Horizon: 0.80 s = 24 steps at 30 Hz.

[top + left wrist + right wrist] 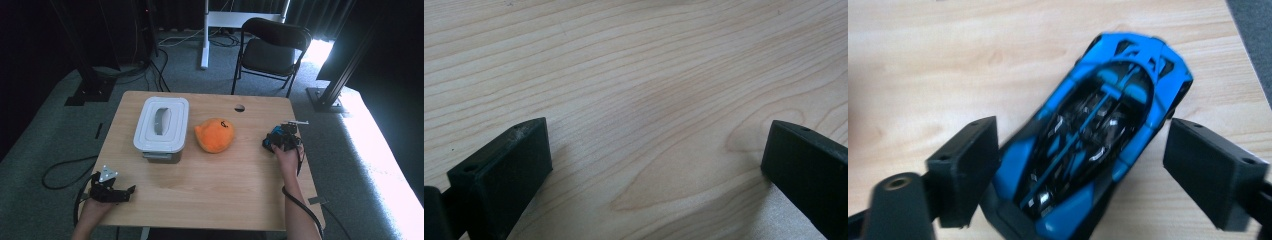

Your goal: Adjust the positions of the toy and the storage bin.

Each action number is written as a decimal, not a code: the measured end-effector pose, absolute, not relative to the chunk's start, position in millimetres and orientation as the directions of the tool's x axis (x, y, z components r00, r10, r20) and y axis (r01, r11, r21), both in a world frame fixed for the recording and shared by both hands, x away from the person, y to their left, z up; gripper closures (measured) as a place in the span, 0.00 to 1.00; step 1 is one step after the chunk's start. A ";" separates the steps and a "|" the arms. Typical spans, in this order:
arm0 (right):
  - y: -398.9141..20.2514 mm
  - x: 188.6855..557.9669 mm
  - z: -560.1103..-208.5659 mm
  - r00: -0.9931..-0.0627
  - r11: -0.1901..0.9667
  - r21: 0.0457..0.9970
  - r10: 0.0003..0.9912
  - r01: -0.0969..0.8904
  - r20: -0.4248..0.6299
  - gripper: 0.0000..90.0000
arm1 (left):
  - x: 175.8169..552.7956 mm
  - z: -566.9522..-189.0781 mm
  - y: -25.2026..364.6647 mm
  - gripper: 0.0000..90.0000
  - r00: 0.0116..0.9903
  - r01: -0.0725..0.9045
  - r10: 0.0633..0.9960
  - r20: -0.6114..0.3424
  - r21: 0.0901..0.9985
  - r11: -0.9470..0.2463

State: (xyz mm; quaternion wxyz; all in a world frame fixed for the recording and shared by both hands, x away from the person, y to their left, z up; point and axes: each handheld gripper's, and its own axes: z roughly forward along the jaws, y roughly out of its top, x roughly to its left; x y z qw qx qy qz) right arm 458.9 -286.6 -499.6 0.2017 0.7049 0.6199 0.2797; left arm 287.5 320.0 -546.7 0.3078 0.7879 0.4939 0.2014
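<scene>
One glossy blue toy car [1098, 135] on wood-grain table [948, 60].

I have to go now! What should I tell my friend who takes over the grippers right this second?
Left gripper: open, nothing between its fingers, low over the table at the near left corner.
Right gripper: open, fingers either side of the blue toy car on the table's right side; the right one stands clear, so no grip.
White lidded box and orange plush toy sit mid-table, untouched.
Done: nothing lifted. Left: probably close on the car.
</scene>
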 end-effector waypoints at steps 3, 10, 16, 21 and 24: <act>-286.3 464.8 -499.2 0.154 -0.231 0.626 0.972 0.744 0.176 0.14 | 287.5 -546.7 320.0 0.00 0.431 0.654 0.902 0.013 0.684 -0.323; -275.0 479.9 -502.1 0.308 -0.330 0.614 0.940 0.717 0.145 0.13 | 287.5 -546.7 320.0 0.00 0.431 0.655 0.902 0.013 0.684 -0.322; -264.0 490.3 -511.3 0.362 -0.347 0.578 0.927 0.739 0.094 0.13 | 287.4 -546.7 320.0 0.00 0.431 0.654 0.902 0.014 0.684 -0.323; -266.4 489.8 -525.9 0.381 -0.375 0.552 0.918 0.745 0.109 0.15 | 287.1 -546.8 320.3 0.00 0.435 0.653 0.900 0.013 0.684 -0.325; -266.6 489.0 -528.5 0.370 -0.366 0.554 0.922 0.748 0.111 0.15 | 287.1 -546.8 320.3 0.00 0.435 0.653 0.900 0.013 0.684 -0.325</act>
